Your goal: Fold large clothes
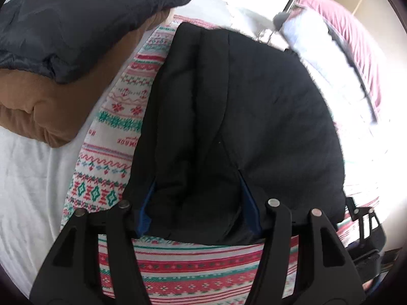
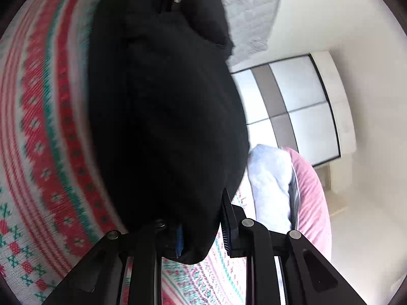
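A black padded garment [image 1: 241,101] lies bunched on a red, green and white patterned blanket [image 1: 119,117] spread over the bed. My left gripper [image 1: 198,213] holds the garment's near edge, and its blue pads [image 1: 146,216] press a thick fold from both sides. At the right edge of the left wrist view, my right gripper [image 1: 363,218] sits at the garment's other corner. In the right wrist view the black garment [image 2: 165,114] fills the middle, and my right gripper [image 2: 202,233] is shut on its near end. The blanket [image 2: 38,127] lies beneath it.
A stack of folded clothes, dark grey [image 1: 84,20] over tan [image 1: 51,111], rests on the white sheet [image 1: 23,178] at the left. A pale blue piece [image 2: 269,183] and a pink one [image 2: 313,198] lie at the right. A wardrobe [image 2: 300,106] stands beyond the bed.
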### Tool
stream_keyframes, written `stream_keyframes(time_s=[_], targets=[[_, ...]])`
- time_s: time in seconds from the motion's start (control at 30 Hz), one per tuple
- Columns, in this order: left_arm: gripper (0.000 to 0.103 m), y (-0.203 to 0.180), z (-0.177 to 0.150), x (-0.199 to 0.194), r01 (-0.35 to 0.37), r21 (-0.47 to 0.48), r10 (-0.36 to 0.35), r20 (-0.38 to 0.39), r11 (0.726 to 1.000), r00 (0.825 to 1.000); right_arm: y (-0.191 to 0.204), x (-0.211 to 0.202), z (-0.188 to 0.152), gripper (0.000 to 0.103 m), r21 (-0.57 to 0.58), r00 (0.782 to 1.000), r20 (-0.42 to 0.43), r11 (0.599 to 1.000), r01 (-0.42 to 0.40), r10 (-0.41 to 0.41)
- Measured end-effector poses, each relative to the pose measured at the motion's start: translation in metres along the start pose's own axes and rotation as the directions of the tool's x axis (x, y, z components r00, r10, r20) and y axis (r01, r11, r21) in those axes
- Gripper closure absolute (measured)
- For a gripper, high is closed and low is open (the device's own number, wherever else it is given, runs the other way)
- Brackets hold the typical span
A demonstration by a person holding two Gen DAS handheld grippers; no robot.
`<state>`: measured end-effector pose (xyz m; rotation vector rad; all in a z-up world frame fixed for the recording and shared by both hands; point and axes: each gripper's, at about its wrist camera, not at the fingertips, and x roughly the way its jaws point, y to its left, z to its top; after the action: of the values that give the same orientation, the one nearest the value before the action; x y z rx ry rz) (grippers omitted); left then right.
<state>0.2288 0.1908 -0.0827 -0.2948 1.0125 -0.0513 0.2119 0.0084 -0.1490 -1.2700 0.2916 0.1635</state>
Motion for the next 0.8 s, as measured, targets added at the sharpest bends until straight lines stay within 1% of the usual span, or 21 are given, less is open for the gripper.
stream_keyframes(time_s=[0.03,0.1,0.17,0.23,0.37,0.43,0.5,0.57,0.6,0.63,0.67,0.7,0.73,0.77,0.8], targets=[[0.042,0.002,-0.001,0.0,0.005,0.0,-0.005,0.0,1.0,1.0,0.004,0.003,-0.003,0.08,-0.017,1.0,0.0,1.0,-0.021,0.021],[0.041,0.003,-0.005,-0.002,0.004,0.013,-0.004,0.008,1.0,1.0,0.002,0.006,-0.011,0.08,-0.017,0.999,0.007,0.999,-0.037,0.037],[0.041,-0.001,-0.01,-0.004,-0.026,0.037,0.025,0.025,0.999,0.999,-0.004,0.013,-0.009,0.08,0.002,0.998,0.01,0.998,-0.057,0.057],[0.041,-0.007,-0.011,-0.005,-0.05,0.042,0.048,0.039,0.998,0.998,-0.01,0.015,-0.007,0.08,0.032,0.997,0.011,0.997,-0.072,0.071],[0.041,-0.014,-0.011,-0.005,-0.081,0.058,0.078,0.053,0.995,0.996,-0.02,0.023,-0.004,0.079,0.036,0.997,0.013,0.997,-0.074,0.074],[0.041,-0.014,-0.01,-0.003,-0.078,0.059,0.075,0.051,0.995,0.996,-0.016,0.023,-0.008,0.076,0.033,0.998,0.015,0.997,-0.065,0.064],[0.041,-0.013,-0.009,-0.001,-0.074,0.059,0.072,0.049,0.996,0.996,-0.009,0.017,-0.005,0.074,0.025,0.999,0.015,0.999,-0.03,0.029],[0.041,-0.014,-0.009,-0.001,-0.081,0.067,0.078,0.051,0.994,0.996,0.0,0.003,-0.003,0.07,0.013,1.0,0.02,1.0,0.003,-0.003],[0.041,-0.015,-0.008,-0.001,-0.083,0.069,0.08,0.052,0.994,0.995,-0.001,0.0,-0.001,0.067,0.009,1.0,0.021,1.0,0.008,-0.008],[0.041,-0.015,-0.009,-0.001,-0.084,0.07,0.08,0.052,0.994,0.995,-0.008,-0.003,0.001,0.064,0.019,1.0,0.013,1.0,-0.01,0.01],[0.041,-0.015,-0.008,-0.001,-0.083,0.071,0.079,0.052,0.994,0.995,-0.012,-0.008,0.003,0.058,0.033,1.0,0.011,0.999,-0.028,0.027],[0.041,-0.014,-0.008,-0.001,-0.079,0.07,0.075,0.051,0.994,0.996,-0.02,-0.014,0.004,0.047,0.051,0.998,0.026,0.997,-0.057,0.056],[0.041,-0.013,-0.007,0.0,-0.074,0.067,0.071,0.049,0.995,0.996,-0.031,-0.028,0.005,0.035,0.074,0.991,0.075,0.99,-0.118,0.112],[0.04,-0.012,-0.006,0.0,-0.069,0.064,0.066,0.046,0.996,0.997,-0.042,-0.033,0.004,0.031,0.086,0.981,0.115,0.982,-0.166,0.156],[0.04,-0.012,-0.007,-0.001,-0.069,0.064,0.066,0.046,0.996,0.997,-0.059,-0.047,0.005,0.028,0.129,0.953,0.189,0.956,-0.263,0.236]])
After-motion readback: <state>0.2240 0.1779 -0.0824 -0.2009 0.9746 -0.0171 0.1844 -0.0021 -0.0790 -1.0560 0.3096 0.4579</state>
